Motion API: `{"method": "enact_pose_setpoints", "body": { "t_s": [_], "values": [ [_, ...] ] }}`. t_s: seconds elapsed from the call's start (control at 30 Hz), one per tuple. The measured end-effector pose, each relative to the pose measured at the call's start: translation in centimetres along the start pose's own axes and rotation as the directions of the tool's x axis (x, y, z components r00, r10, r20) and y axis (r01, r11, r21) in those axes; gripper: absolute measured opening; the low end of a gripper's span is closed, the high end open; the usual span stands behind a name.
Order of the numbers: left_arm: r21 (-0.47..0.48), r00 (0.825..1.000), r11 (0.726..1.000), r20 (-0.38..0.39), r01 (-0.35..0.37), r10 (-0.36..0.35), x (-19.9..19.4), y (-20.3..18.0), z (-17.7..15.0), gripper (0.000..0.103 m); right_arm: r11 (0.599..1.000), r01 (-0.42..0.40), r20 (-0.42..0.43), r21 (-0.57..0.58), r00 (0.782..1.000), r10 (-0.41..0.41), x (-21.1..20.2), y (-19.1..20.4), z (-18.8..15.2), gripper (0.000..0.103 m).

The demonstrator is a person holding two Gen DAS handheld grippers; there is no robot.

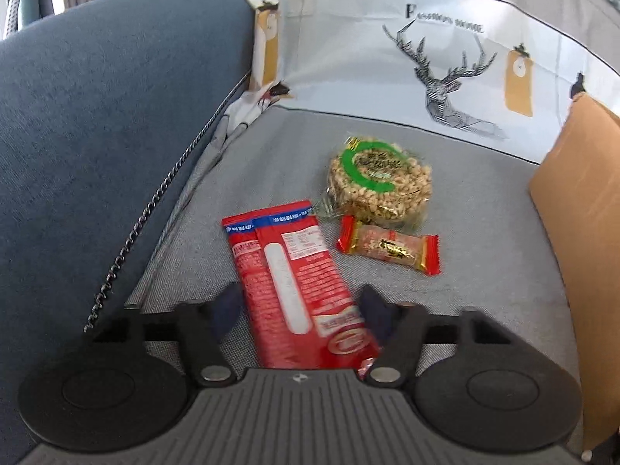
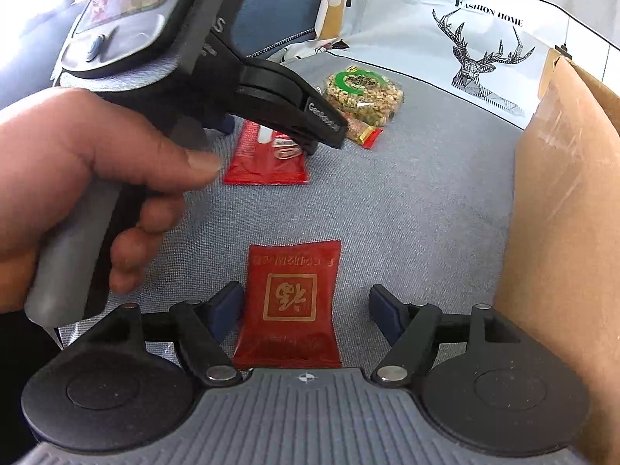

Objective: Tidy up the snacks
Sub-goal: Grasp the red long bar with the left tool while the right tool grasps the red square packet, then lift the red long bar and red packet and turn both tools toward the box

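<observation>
Red long wrapper (image 1: 294,290) is being straddled by the left gripper (image 1: 300,306), jaws partly open, pads not seen pressing; a skewed close could crumple it or nudge it. The person's hand (image 2: 89,178) is angling that tool steeply downward. Right gripper (image 2: 306,310), jaws apart, is being held over the red packet (image 2: 290,302), nothing gripped.

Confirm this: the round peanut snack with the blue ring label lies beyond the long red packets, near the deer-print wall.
Wrong in one respect: the ring on the round peanut snack is green, not blue, as the left wrist view shows. It does lie beyond the long red packets, near the deer-print wall.
</observation>
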State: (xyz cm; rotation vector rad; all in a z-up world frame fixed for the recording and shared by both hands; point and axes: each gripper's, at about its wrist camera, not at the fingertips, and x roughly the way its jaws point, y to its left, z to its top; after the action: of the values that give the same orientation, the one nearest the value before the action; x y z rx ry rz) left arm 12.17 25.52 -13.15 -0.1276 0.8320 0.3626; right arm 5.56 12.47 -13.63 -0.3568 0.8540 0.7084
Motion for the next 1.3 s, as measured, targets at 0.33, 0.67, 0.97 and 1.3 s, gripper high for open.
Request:
{"method": "enact_pose_setpoints", "body": {
  "t_s": [0.33, 0.67, 0.97, 1.3],
  "values": [
    [-0.083, 0.999, 0.996, -0.024, 0.043, -0.045, -2.7, 2.6, -0.9, 0.051, 0.998, -0.019, 0.030, -0.057, 0.999, 0.021, -0.9, 0.9, -0.4, 0.046],
    [-0.214, 0.983, 0.964, -0.057, 0.158, -0.174, -5.6, 4.0, -2.2, 0.051, 1.000, 0.009, 0.029, 0.013, 1.000, -0.009, -1.4, 0.0, -0.6, 0.047],
    [-0.183, 0.981, 0.974, -0.117, 0.134, -0.157, -5.0, 3.3, -3.0, 0.052, 1.000, 0.014, 0.016, 0.025, 1.000, -0.014, -1.1, -0.2, -0.6, 0.054],
    [-0.139, 0.985, 0.983, -0.110, 0.117, -0.133, -4.9, 2.7, -2.8, 0.049, 1.000, 0.012, 0.025, 0.003, 1.000, -0.012, -1.2, 0.0, -0.7, 0.047]
  ]
}}
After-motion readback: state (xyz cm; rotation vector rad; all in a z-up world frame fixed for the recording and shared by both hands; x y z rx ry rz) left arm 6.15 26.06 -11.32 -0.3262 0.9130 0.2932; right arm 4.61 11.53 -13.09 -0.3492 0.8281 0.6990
